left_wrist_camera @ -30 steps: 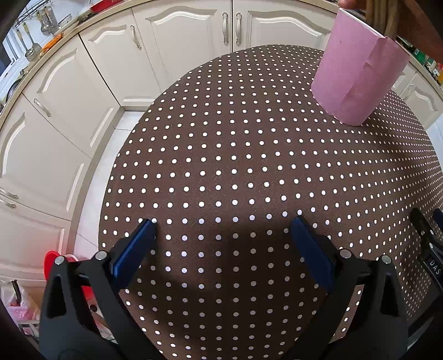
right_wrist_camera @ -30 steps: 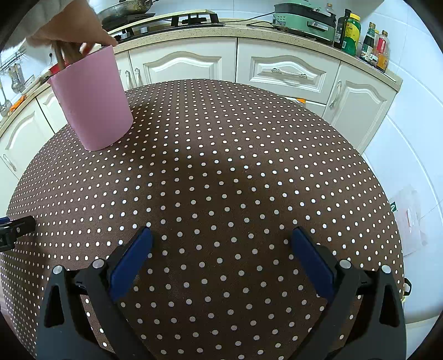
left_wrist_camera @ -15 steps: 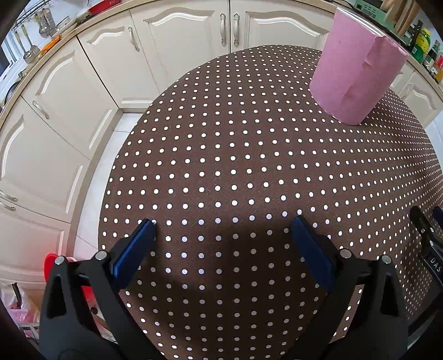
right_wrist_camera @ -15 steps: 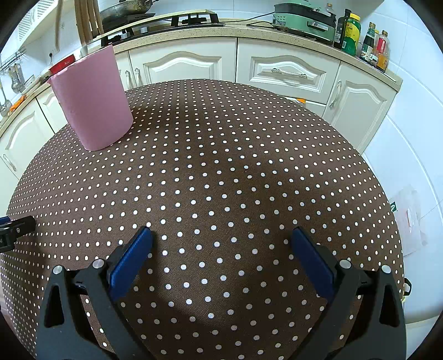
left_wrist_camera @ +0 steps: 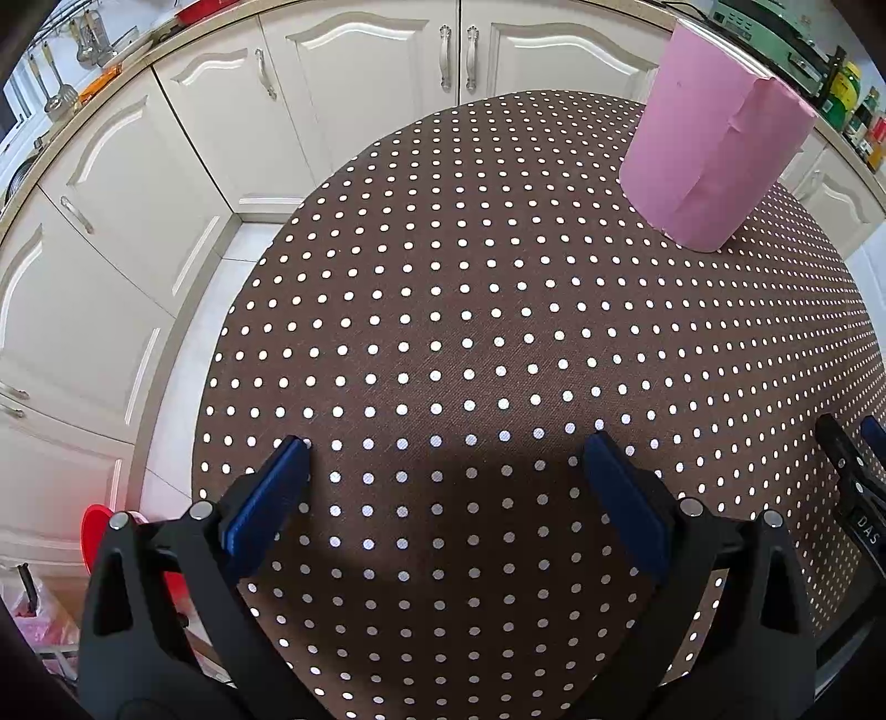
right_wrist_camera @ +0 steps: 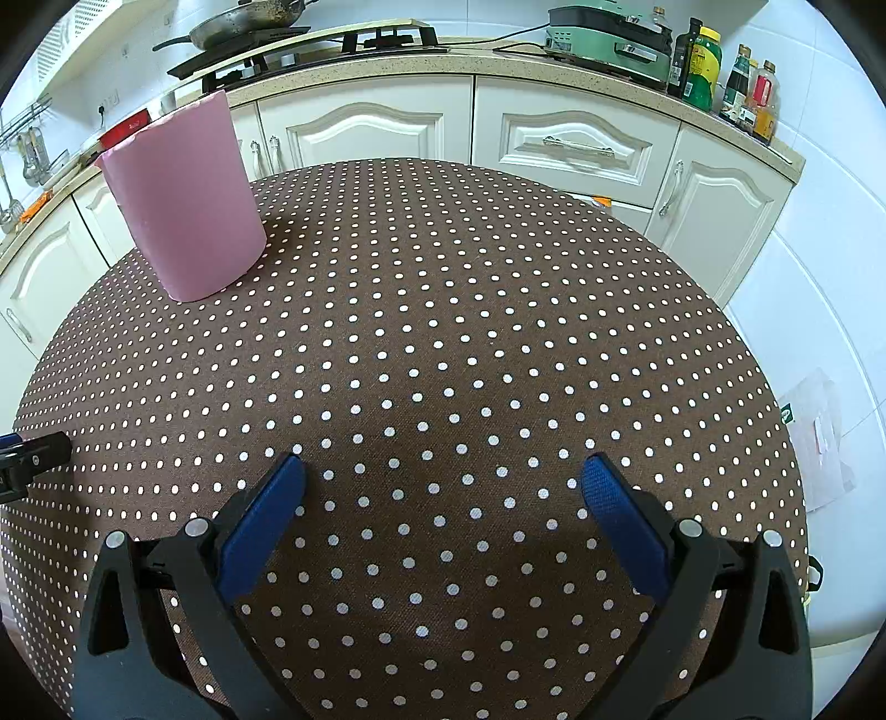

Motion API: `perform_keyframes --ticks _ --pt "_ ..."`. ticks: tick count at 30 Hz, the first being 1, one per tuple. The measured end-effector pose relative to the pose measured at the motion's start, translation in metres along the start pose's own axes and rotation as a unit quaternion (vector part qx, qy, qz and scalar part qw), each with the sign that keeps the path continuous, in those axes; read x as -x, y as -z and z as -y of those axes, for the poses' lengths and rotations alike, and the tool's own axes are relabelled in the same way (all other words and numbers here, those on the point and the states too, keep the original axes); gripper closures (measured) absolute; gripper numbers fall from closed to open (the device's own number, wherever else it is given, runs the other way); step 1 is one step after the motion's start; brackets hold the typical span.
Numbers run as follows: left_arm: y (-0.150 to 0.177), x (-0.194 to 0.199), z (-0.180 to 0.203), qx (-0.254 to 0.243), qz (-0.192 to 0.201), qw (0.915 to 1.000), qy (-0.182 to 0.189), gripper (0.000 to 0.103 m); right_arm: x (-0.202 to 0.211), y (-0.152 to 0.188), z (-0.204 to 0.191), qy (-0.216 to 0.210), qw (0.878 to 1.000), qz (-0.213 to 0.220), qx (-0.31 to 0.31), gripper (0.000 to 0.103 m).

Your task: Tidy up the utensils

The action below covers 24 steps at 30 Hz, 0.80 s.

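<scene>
A round table point(right_wrist_camera: 443, 332) covered in a brown cloth with white dots filled both views. The left gripper point(left_wrist_camera: 446, 443) hung low over the near part of the cloth, its blue-padded fingers point(left_wrist_camera: 266, 507) spread wide with only dotted cloth between them. The right gripper point(right_wrist_camera: 443, 462) sat the same way, fingers point(right_wrist_camera: 620, 518) spread wide and holding nothing. A pink holder point(right_wrist_camera: 185, 202), a tall cylinder with a visible seam down its side, stood upright on the far part of the table, well apart from both grippers; from the right wrist it lay far left, from the left wrist point(left_wrist_camera: 714, 160) far right. Its inside could not be seen from either view, and no utensils showed on the cloth. The tip of the right gripper showed at the right edge of the left wrist view, and the tip of the left gripper at the left edge of the right wrist view. Cream cabinets point(right_wrist_camera: 576, 147) ran behind the table. On the counter stood a gas stove point(right_wrist_camera: 310, 50) with a pan point(right_wrist_camera: 243, 25), a green appliance point(right_wrist_camera: 609, 39), and several bottles point(right_wrist_camera: 720, 72). Ladles point(left_wrist_camera: 52, 83) hung on a wall rail at far left.
</scene>
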State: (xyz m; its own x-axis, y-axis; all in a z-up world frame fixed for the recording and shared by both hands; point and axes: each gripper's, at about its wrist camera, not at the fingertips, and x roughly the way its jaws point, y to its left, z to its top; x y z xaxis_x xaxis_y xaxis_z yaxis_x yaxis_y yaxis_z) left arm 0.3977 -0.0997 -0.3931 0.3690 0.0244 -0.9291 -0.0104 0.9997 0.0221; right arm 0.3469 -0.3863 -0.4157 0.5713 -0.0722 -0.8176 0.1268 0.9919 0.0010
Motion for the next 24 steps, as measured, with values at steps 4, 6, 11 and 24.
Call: perform_keyframes --ticks 4,6,11,24 --pt "-0.0012 -0.0007 -0.0013 -0.002 0.000 1.0000 0.002 0.005 -0.0002 -0.0004 -0.0003 0.000 1.000 0.000 0.000 0.006" --pt "-0.0013 -0.0009 -0.0013 -0.002 -0.001 1.0000 0.002 0.005 0.0002 0.0001 0.0002 0.000 1.000 0.000 0.000 0.006" --pt "-0.0010 -0.0009 -0.0007 -0.002 0.000 1.0000 0.001 0.005 0.0000 -0.0002 -0.0002 0.000 1.000 0.000 0.000 0.006" --pt "-0.0009 -0.0009 -0.0013 -0.002 0.002 1.0000 0.002 0.005 -0.0001 -0.0004 -0.0005 0.000 1.000 0.000 0.000 0.006"
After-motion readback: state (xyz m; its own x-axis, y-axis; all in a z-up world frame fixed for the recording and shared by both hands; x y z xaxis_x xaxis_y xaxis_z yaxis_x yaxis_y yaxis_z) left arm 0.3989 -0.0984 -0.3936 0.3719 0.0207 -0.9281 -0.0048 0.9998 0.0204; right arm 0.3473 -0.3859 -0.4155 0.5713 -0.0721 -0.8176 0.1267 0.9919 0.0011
